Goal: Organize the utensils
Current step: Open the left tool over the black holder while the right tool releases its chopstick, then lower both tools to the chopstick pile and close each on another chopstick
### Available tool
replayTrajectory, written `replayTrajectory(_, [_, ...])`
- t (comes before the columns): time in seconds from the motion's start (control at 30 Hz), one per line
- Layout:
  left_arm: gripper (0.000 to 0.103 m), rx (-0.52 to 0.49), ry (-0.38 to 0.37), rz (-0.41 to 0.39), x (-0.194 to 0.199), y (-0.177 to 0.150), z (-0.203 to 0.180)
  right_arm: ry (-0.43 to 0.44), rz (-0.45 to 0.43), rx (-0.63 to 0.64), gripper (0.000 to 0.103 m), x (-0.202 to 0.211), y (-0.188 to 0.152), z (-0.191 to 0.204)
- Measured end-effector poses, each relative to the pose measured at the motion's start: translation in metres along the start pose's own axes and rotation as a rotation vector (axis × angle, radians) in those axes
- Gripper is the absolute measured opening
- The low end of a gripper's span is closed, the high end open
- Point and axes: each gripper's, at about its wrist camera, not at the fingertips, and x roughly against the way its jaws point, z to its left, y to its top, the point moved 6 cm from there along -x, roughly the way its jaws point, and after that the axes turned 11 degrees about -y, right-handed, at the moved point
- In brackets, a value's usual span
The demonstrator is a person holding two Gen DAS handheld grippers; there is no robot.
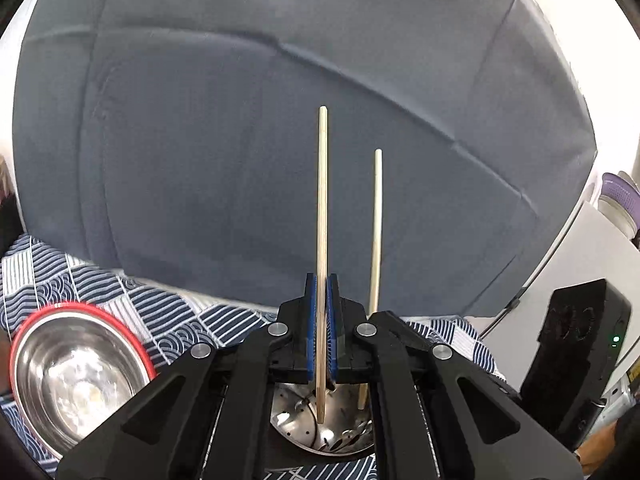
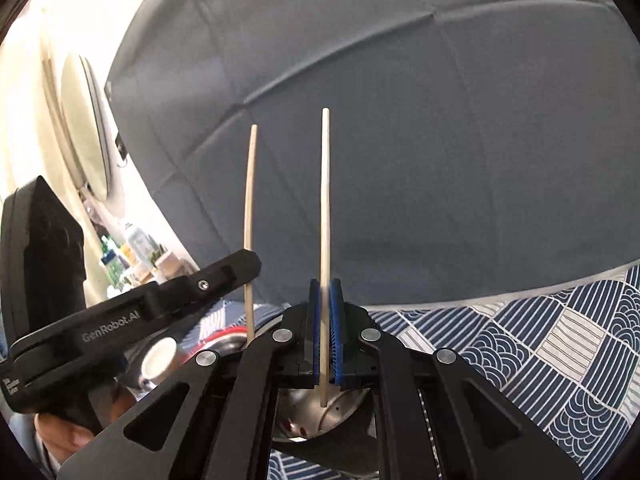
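The left tool (image 1: 322, 284) clenches one pale wooden chopstick (image 1: 322, 208) upright above a perforated steel utensil holder (image 1: 298, 420). The right tool (image 2: 325, 286), just beside it, grips a second pale wooden chopstick (image 2: 325, 200) likewise.

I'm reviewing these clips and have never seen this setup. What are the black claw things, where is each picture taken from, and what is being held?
No robot arm is involved: a person carries a black two-finger gripper in each hand, and each gripper has a fisheye camera looking forward along its fingers. One picture comes from the left gripper, the other from the right gripper. Each is shut on one upright wooden chopstick: the left chopstick and the right chopstick, pinched between blue pads. Each view also shows the other hand's chopstick beside its own. Below the tips sits a perforated metal holder. Under it lies a blue wave-patterned cloth, with a red-rimmed steel bowl on it to the left. A grey cushion fills the background.
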Motion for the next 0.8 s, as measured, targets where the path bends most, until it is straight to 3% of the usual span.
replayTrajectory(0.5, [0.005,-0.068,0.029,0.035,0.006,-0.037,-0.006,-0.036,0.015,0.065,0.007,0.014,-0.026,-0.003])
replayTrajectory(0.7, [0.03,-0.088,0.06,0.0,0.025,-0.028,-0.007,-0.053,-0.022,0.08,0.009,0.031,-0.021,-0.003])
replayTrajectory(0.77, [0.038,-0.091,0.065,-0.017,0.034,-0.022,-0.007,-0.068,-0.039,0.103,0.029,0.039,-0.016,-0.004])
replayTrajectory(0.8, [0.047,-0.092,0.07,-0.027,0.039,-0.019,-0.007,-0.086,-0.053,0.118,0.034,0.044,-0.014,-0.005])
